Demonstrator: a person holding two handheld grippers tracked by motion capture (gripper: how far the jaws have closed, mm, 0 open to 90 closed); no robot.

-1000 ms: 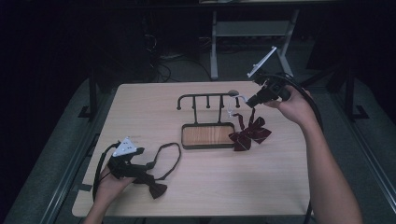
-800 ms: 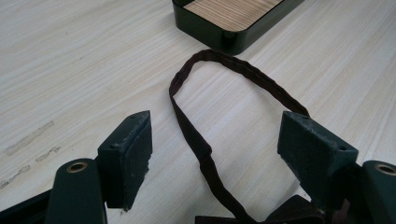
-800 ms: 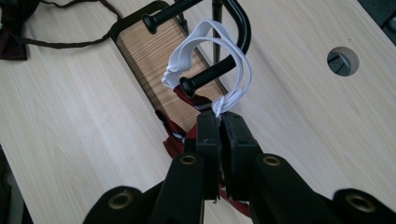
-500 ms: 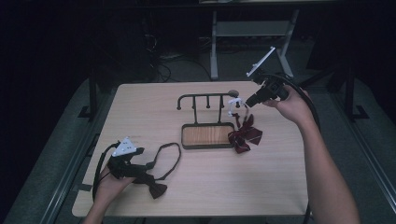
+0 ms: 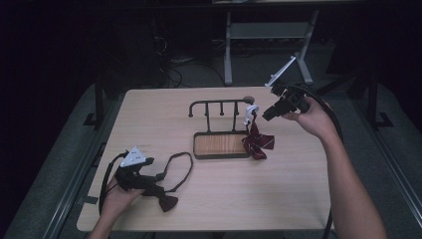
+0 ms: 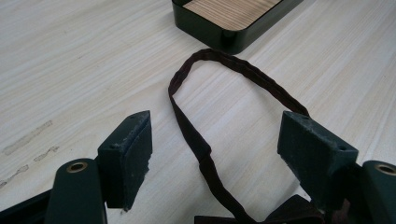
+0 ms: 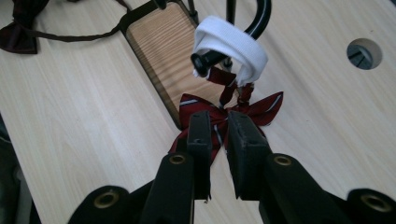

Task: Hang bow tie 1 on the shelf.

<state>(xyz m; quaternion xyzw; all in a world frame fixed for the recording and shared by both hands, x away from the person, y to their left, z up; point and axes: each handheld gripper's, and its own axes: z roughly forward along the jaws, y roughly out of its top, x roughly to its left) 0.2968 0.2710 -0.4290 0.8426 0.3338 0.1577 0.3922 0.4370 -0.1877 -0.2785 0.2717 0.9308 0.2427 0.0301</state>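
While hanging by its white elastic band (image 7: 233,46) from the right-end hook of the black metal hook rack (image 5: 219,107), dark red striped bow tie (image 5: 258,142) droops against the right edge of the rack's wood-lined black base tray (image 5: 221,145), far-centre on the pale wood-grain table (image 5: 298,199). Band looped over the hook's knobbed tip, tie dangling just below it in the right gripper view.

Right gripper (image 5: 256,115) up at the far right, aimed at the hook end; jaws narrowly parted, just been opening, nothing pinched between the pads. Red tie visible through the slim gap, beyond the tips; contact with the tie can't be told.

Left gripper (image 5: 154,180) resting near-left on the table, jaws spread wide, gripping nothing. Second bow tie, dark maroon fabric (image 5: 166,201), lying just right of it, thin dark neck strap (image 6: 201,144) looping out flat between the open jaws toward the tray. Right pad close to the strap, touching or not unclear.

Round cable hole (image 7: 364,52) in the table beyond the rack.
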